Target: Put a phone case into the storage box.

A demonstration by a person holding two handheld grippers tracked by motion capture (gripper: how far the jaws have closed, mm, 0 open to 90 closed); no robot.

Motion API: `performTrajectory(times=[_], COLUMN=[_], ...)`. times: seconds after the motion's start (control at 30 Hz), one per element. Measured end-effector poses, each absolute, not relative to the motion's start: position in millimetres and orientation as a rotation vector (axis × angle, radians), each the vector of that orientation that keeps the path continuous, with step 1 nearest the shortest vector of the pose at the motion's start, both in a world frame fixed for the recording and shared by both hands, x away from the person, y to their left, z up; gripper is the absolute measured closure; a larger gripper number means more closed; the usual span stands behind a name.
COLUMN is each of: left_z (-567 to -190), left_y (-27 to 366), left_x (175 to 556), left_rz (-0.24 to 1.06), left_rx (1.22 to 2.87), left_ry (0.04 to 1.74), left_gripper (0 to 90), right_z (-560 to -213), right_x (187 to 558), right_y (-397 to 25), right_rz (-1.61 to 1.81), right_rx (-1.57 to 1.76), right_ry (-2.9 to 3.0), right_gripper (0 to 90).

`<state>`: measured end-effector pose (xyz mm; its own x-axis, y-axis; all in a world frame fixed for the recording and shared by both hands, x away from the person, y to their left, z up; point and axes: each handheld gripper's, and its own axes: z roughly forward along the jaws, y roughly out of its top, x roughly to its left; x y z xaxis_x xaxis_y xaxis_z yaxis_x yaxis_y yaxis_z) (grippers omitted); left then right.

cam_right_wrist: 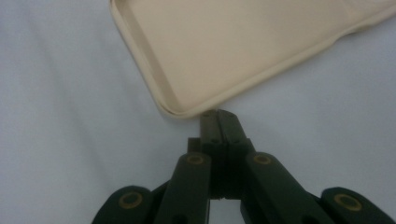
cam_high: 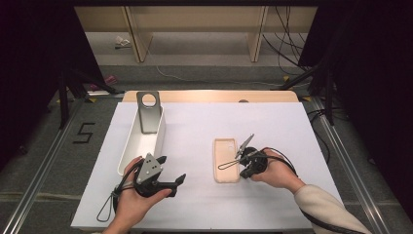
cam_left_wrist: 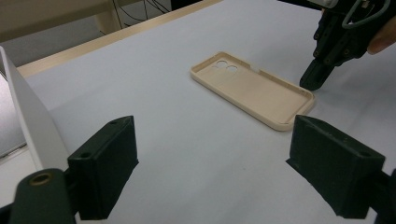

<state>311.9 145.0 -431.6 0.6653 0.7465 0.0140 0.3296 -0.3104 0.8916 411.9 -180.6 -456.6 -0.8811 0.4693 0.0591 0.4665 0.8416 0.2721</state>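
Right hand-held gripper (cam_right_wrist: 218, 115): jaws together, nothing held, tips at the near corner of the beige phone case (cam_high: 226, 160). Case flat on surface (cam_high: 272, 126), long axis 12–6, at 9 o'clock of it. Left hand-held gripper (cam_high: 171, 170): jaws apart, farther off by the white bin (cam_high: 141, 141)

Your left hand (cam_high: 130, 202) enters from the near edge and holds the left gripper (cam_high: 171, 171) low at the near left, jaws spread wide, pointing right. Your right hand (cam_high: 278, 170) holds the right gripper (cam_right_wrist: 219, 116) right of centre, jaws pressed together, tips angled down and leftward.
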Motion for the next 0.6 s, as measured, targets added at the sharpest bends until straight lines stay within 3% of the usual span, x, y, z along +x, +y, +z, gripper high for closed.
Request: performTrajectory(times=[0.27, 0.4, 0.6], left_z=[-432, -432, -432], left_y=[145, 145, 145], left_x=[312, 312, 312], left_rz=[0.537, 0.537, 0.536], left_rx=[1.905, 1.906, 1.906], left_ry=[0.844, 0.845, 0.844], left_gripper=[14.7, 14.7, 14.7], right_z=[-456, -455, -447], right_x=[411, 411, 414], right_y=[-180, -180, -182], right_rz=[0.437, 0.419, 0.394], right_rx=[0.757, 0.716, 0.615], right_ry=[3.008, 2.994, 2.911], right_gripper=[89.9, 80.8, 57.5])
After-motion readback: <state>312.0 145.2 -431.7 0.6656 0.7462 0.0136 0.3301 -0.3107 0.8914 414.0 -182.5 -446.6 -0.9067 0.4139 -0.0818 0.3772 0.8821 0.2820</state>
